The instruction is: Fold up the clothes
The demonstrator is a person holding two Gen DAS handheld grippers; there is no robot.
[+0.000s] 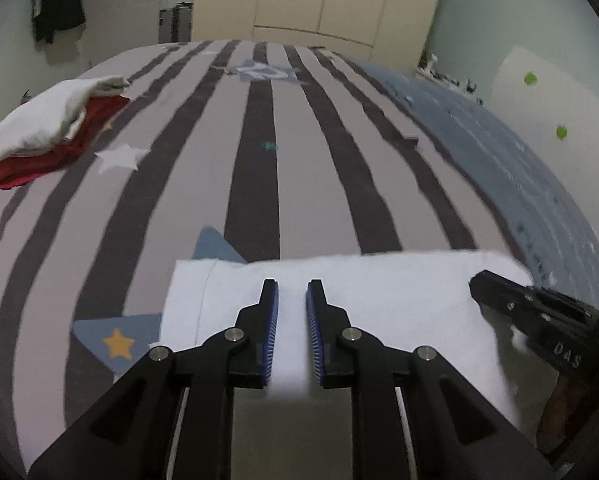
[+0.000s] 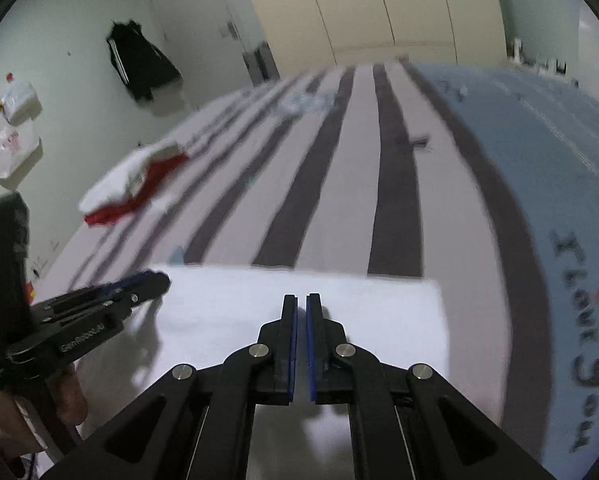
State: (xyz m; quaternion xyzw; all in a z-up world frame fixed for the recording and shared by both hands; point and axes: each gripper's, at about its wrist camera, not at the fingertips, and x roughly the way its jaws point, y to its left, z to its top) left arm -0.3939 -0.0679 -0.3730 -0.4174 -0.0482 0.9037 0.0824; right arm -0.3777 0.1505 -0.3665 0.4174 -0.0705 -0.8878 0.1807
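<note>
Left gripper (image 1: 292, 292): we see a narrow gap, nothing gripped.
Right gripper (image 2: 301, 304): nearly closed, empty.
White garment (image 1: 379, 304): folded, flat beneath both.
Pile (image 1: 39, 132): far left, apparently unfolded.
Progress: this piece looks finished, we judge; the pile remains.

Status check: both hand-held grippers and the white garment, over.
Left hand-held gripper slightly open, empty. Right hand-held gripper shut, empty. White garment folded flat on striped bed. Nothing in the way.
</note>
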